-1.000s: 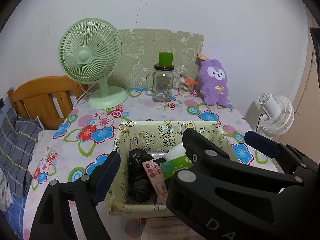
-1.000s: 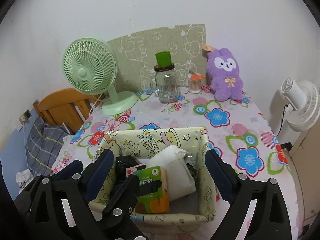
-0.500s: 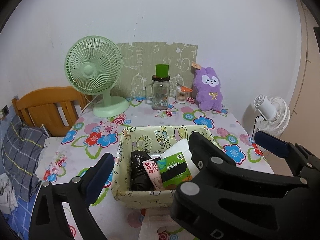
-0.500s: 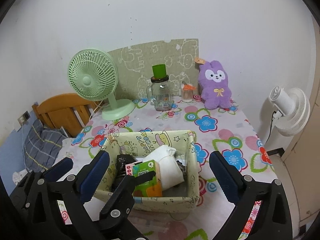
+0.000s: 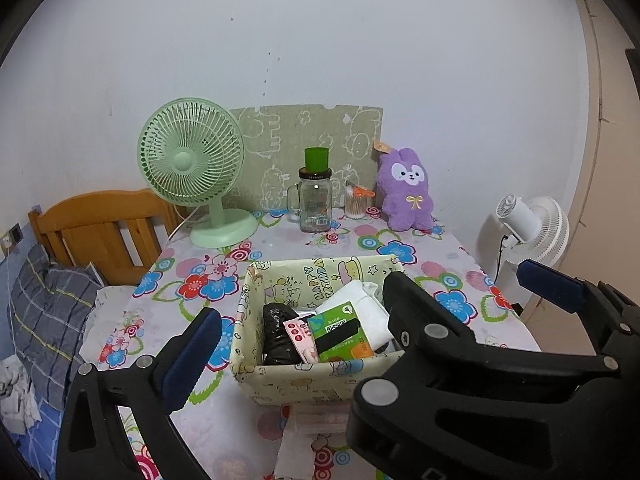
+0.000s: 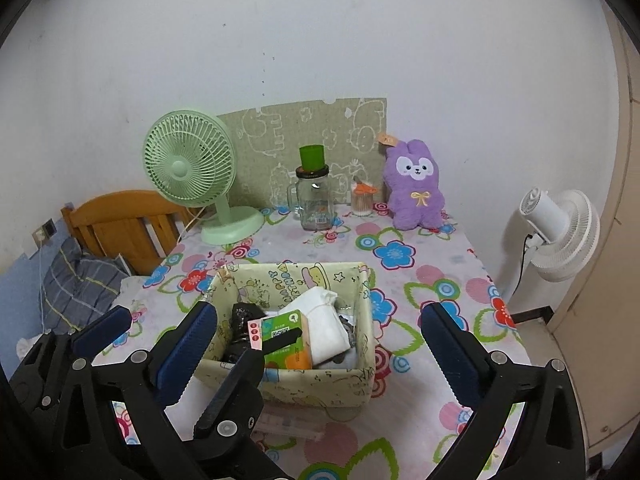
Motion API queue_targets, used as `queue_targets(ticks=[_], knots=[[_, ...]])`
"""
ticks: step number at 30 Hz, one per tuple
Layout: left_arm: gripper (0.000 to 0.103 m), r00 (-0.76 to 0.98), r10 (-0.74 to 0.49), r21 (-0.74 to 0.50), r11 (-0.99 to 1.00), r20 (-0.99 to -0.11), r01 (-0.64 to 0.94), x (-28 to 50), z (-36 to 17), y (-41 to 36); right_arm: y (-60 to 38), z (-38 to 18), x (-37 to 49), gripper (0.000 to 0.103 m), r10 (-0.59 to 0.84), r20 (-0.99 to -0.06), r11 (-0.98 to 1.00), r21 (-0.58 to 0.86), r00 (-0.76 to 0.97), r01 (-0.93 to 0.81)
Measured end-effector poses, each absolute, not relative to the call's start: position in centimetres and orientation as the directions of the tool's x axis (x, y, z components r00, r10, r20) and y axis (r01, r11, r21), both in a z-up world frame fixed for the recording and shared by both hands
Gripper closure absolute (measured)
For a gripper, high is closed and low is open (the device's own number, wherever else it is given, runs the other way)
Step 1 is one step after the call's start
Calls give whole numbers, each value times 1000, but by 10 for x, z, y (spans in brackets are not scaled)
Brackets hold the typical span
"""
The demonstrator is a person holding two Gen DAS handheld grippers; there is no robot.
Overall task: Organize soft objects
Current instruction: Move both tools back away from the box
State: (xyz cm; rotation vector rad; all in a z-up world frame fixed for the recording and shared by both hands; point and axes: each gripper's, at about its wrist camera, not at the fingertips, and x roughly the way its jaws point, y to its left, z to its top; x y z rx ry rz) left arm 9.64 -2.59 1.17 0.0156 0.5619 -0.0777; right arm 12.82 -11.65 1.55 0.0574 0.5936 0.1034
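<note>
A fabric storage box point(image 5: 320, 376) printed with cartoon figures is seen on the flowered tablecloth point(image 5: 404, 248), near the front edge of the table. Inside it, 4 soft items are packed side by side: a black crumpled bag point(image 5: 278, 336) at the left, a small pink packet point(image 5: 301, 334) next to it, a green tissue pack point(image 5: 340, 332) in the middle, and a white folded cloth point(image 5: 360, 304) toward the right.

The left gripper point(image 5: 368, 304) is held in front of the box, its jaws opening and wide apart, with nothing pressed between the pads; the box is framed between its 2 blue-padded fingers point(image 5: 192, 352). The right gripper point(image 6: 318, 344) is held likewise over the box, its jaws opening and spread wide, and nothing is gripped. Part of the left gripper is seen at the lower left of the right wrist view.

At the back of the table, a green desk fan point(image 6: 192, 168), a glass mug with a green cap point(image 6: 314, 196), a small jar point(image 6: 362, 200) and a purple plush rabbit point(image 6: 416, 184) are lined up against a patterned board point(image 6: 280, 136). A white floor fan point(image 6: 560, 236) is seen beside the table at the right
</note>
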Motion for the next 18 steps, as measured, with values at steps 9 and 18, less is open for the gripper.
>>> queue_targets(ticks=[9,18], knots=[[0,855,-86,-9,995,-511,95,76,18,-28,-115,24,103,0,111,-534,994,48,838,-101],[0,863,-101,-13,994,-494,109,54,18,-28,-114,28,80,0,106,-513,994,34,852,-103]])
